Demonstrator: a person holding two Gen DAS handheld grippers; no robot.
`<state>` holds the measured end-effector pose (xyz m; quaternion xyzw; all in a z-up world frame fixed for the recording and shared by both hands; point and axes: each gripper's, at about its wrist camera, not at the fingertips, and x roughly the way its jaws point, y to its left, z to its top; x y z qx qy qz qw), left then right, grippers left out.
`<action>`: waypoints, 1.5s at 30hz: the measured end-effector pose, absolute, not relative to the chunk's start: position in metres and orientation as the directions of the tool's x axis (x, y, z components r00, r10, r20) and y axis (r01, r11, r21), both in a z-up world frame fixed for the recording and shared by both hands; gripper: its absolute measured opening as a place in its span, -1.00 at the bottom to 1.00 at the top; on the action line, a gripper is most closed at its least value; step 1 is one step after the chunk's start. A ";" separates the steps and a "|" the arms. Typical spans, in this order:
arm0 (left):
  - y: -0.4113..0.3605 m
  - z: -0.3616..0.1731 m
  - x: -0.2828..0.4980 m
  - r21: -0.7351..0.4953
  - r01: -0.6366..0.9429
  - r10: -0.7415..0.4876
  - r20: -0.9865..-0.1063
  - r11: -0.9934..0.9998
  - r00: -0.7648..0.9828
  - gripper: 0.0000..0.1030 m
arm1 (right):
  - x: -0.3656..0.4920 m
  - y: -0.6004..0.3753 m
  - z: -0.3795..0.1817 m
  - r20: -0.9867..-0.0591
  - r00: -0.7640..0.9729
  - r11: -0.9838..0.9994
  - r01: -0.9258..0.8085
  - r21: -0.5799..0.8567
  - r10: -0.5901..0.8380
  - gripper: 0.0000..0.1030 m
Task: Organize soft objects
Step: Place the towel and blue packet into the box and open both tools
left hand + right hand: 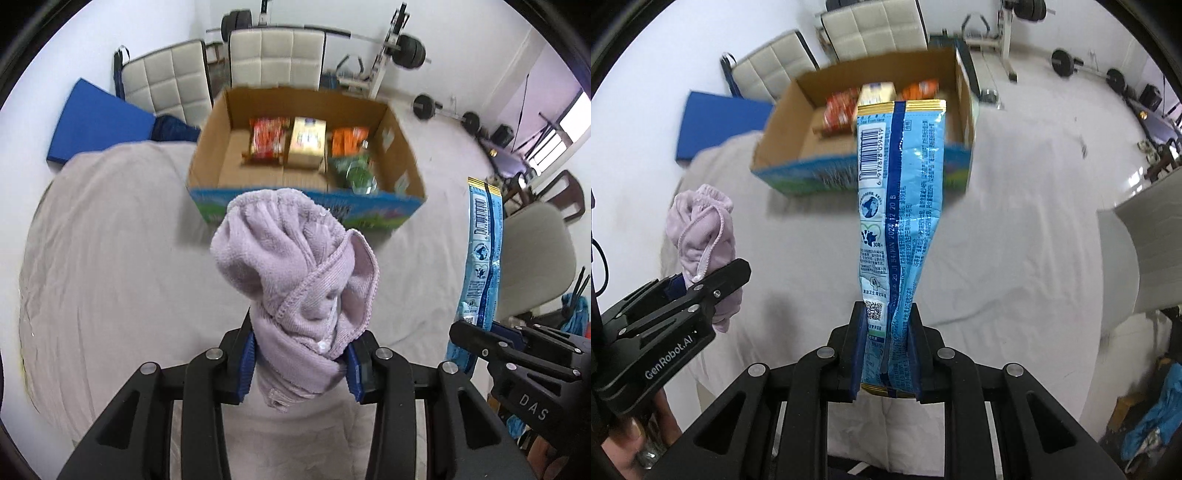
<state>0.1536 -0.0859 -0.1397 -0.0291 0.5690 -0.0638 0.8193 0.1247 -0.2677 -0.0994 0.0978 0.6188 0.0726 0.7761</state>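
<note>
A bunched lilac towel is clamped in the left gripper and a long blue packet in the right gripper, both held above the cloth-covered surface, near side of the open cardboard box lying straight ahead.

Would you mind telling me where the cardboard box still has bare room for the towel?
The box has bare floor along its left wall, beside the red packet, and along the near wall. The right half is crowded: yellow pack, orange packet, green item.
</note>
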 end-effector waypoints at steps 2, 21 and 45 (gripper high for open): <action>-0.084 -0.127 0.158 -0.131 0.077 -0.150 -0.920 0.988 0.363 -0.29 | 0.126 -0.269 -0.085 -0.938 0.247 0.968 0.003 0.252 0.243 -0.59; -0.056 -0.117 0.325 -0.184 0.139 -0.219 -0.926 0.973 0.308 -0.29 | 0.258 -0.260 -0.049 -0.906 0.293 0.949 -0.020 0.315 0.306 -0.59; -0.054 -0.294 0.438 -0.248 0.032 -0.240 -0.957 0.968 -0.161 -0.26 | 0.422 -0.244 -0.228 -0.964 -0.044 0.961 0.097 0.259 0.264 -0.58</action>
